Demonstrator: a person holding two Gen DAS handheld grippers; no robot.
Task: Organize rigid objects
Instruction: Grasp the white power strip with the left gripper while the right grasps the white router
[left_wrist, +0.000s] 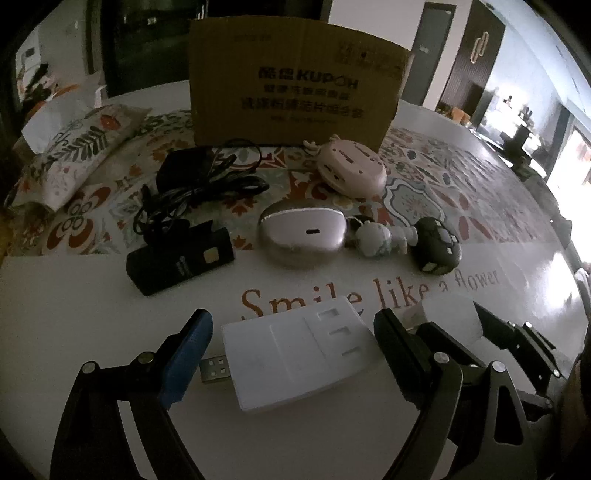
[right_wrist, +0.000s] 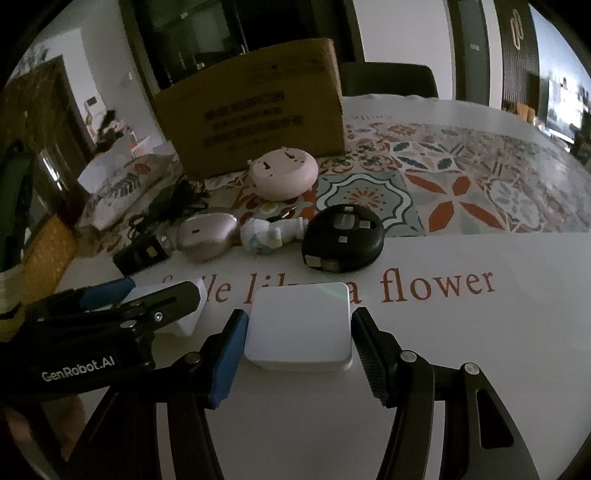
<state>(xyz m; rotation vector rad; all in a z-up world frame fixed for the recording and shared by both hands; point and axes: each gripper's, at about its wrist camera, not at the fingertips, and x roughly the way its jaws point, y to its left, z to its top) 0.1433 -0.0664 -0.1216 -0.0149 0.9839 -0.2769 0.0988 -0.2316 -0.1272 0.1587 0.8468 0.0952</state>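
Note:
My left gripper (left_wrist: 295, 347) is open around a white USB battery charger (left_wrist: 295, 350) lying flat on the table; a gap shows on both sides. My right gripper (right_wrist: 299, 339) stands around a white square box (right_wrist: 299, 328), its fingers right at the box's sides, with a slim gap on the right. The box also shows in the left wrist view (left_wrist: 443, 314). Behind lie a silver oval case (left_wrist: 303, 232), a small white figurine (left_wrist: 376, 240), a black round cable gadget (right_wrist: 341, 243), a pink round device (right_wrist: 282, 171) and a black rectangular unit (left_wrist: 181, 258).
An upright cardboard box (left_wrist: 295, 81) stands at the back of the table. A black adapter with tangled cable (left_wrist: 192, 177) lies at left, next to a floral cushion (left_wrist: 70, 155). The patterned tablecloth (right_wrist: 461, 184) covers the far right. A yellow object (right_wrist: 40, 254) is at the left edge.

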